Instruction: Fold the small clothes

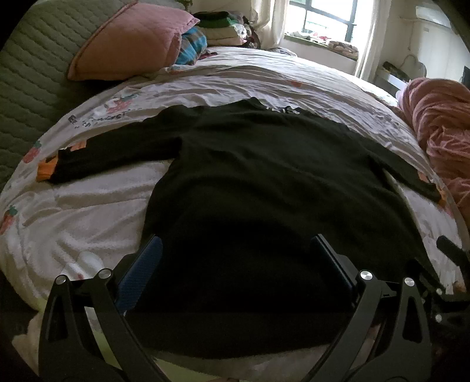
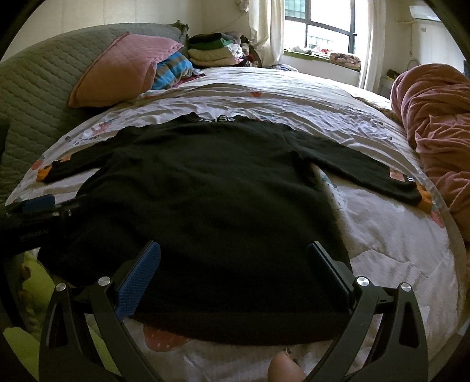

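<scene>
- Two grippers hover over the near hem of a black long-sleeved top (image 1: 249,182), which lies flat on the white printed bedcover (image 1: 88,211), sleeves stretched out to either side.
- Left gripper (image 1: 238,264): jaws spread wide, nothing held, hem just below its blue pads (image 1: 141,273).
- Right gripper (image 2: 235,264): likewise wide and empty, the top ahead of it.
- Far beyond both, a pink pillow (image 2: 117,67) and a stack of folded clothes (image 2: 214,50).

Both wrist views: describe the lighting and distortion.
Left wrist view: the bright window is blown out, and the black long-sleeved top loses detail in shadow near the open left tongs. Right wrist view: fisheye bends the white printed bedsheet; open right tongs stay sharp.
</scene>
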`<state>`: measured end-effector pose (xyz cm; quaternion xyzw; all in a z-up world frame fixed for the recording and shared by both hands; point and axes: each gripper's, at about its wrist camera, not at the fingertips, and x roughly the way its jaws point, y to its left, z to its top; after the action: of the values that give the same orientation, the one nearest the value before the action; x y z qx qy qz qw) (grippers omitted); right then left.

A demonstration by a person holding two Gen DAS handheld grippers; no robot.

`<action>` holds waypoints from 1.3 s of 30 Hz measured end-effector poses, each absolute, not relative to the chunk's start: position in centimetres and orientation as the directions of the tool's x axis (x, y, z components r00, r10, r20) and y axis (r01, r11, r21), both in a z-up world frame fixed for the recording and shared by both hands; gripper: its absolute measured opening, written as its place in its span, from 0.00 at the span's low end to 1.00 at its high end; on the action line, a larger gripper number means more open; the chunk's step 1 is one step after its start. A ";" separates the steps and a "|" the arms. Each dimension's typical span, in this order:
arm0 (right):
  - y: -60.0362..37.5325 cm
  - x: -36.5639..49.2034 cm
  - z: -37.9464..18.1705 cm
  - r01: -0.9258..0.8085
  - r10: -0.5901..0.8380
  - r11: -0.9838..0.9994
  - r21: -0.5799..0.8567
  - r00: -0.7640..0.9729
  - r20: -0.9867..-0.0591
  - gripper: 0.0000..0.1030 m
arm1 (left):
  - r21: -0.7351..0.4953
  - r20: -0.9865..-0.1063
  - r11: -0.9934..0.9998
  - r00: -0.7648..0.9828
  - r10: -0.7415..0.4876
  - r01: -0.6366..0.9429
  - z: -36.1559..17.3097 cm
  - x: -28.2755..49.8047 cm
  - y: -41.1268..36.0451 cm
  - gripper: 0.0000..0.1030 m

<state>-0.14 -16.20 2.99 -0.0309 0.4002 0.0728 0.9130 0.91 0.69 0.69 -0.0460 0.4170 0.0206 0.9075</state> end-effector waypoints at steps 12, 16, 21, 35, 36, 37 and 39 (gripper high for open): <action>-16.9 3.3 2.9 -0.125 0.111 0.992 0.035 0.679 -0.726 0.96 | -0.071 -0.775 0.994 0.632 -0.006 -0.078 0.4 4.1 0.4 0.91; -17.1 4.7 3.0 -0.117 0.111 0.992 0.041 0.684 -0.721 0.96 | -0.071 -0.786 0.993 0.618 0.001 -0.093 0.3 5.4 0.8 0.91; -17.9 6.7 3.5 -0.084 0.094 0.995 0.049 0.701 -0.707 0.96 | -0.068 -0.801 0.992 0.599 0.008 -0.104 0.1 7.1 1.2 0.91; -21.7 13.0 4.2 0.025 0.043 0.996 0.085 0.698 -0.715 0.96 | -0.116 -0.770 0.986 0.638 -0.011 -0.122 2.7 11.4 2.4 0.91; -22.0 13.3 4.2 0.029 0.046 0.995 0.091 0.697 -0.716 0.96 | -0.116 -0.770 0.985 0.637 -0.010 -0.125 2.8 11.7 2.4 0.91; -22.5 13.8 4.2 0.038 0.048 0.994 0.102 0.694 -0.718 0.96 | -0.117 -0.772 0.986 0.635 -0.014 -0.121 2.9 12.1 2.4 0.91; -23.1 14.3 4.2 0.055 0.038 0.993 0.106 0.695 -0.718 0.96 | -0.120 -0.774 0.986 0.633 -0.020 -0.116 3.1 12.8 2.2 0.91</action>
<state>14.30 -23.10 4.20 0.0598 0.3905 -0.0046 0.9186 12.83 2.19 3.15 -0.0794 0.4275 0.0265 0.9001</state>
